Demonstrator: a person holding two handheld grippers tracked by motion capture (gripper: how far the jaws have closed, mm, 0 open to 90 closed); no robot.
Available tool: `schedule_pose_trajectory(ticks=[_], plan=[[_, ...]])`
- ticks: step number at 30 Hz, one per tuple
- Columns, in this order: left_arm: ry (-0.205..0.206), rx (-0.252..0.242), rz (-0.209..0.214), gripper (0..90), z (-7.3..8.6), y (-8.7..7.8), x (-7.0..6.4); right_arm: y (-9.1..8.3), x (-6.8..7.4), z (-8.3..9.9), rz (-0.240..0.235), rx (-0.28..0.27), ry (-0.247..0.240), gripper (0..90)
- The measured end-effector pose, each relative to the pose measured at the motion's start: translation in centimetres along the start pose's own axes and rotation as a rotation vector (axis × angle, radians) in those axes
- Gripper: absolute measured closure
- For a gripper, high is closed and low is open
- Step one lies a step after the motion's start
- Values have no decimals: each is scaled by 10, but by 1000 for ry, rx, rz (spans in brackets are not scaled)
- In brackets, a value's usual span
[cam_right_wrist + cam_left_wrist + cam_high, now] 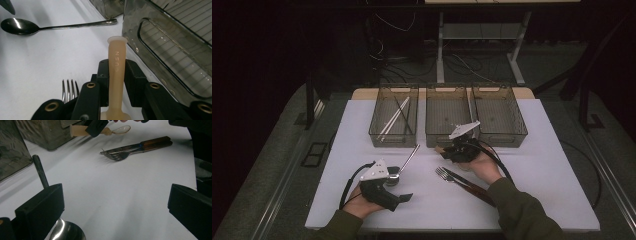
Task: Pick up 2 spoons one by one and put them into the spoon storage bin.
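Nearest the person, the left hand-held gripper (404,198) rests low on the bench (537,165) with its jaws spread wide and nothing between them, seemingly waiting beside the metal spoon (404,165), whose bowl lies just at its left jaw. Beyond it a fork (120,155) and a wooden-handled knife (140,145) lie together on the white surface, probably still to be sorted. Farther on, the right hand-held gripper (117,72) is clamped on the handle of a pale plastic spoon (116,62), held level just in front of the middle bin (447,117), likely to drop it in. The left bin (379,131) already holds chopsticks (394,118); the right bin (502,116) looks empty.
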State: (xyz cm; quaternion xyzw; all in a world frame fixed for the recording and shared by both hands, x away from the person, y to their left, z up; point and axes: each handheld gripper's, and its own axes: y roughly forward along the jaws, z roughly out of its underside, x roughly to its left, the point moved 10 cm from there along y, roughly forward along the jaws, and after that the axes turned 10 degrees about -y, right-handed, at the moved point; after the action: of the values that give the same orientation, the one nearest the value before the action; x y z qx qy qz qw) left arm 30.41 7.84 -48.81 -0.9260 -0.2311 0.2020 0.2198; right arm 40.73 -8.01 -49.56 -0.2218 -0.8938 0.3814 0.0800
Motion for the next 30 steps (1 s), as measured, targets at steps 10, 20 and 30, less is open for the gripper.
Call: schedule_pose_trajectory(ticks=[10, 20, 30], plan=[[-1, -1, 0, 0, 0, 0, 0, -11, -1, -5, -7, -5, -2, 753], [-3, -3, -1, 0, 0, 0, 0, -21, -2, -14, -6, -18, -8, 753], [-1, -3, 0, 0, 0, 0, 1, -32, -7, -27, 0, -36, -11, 752]])
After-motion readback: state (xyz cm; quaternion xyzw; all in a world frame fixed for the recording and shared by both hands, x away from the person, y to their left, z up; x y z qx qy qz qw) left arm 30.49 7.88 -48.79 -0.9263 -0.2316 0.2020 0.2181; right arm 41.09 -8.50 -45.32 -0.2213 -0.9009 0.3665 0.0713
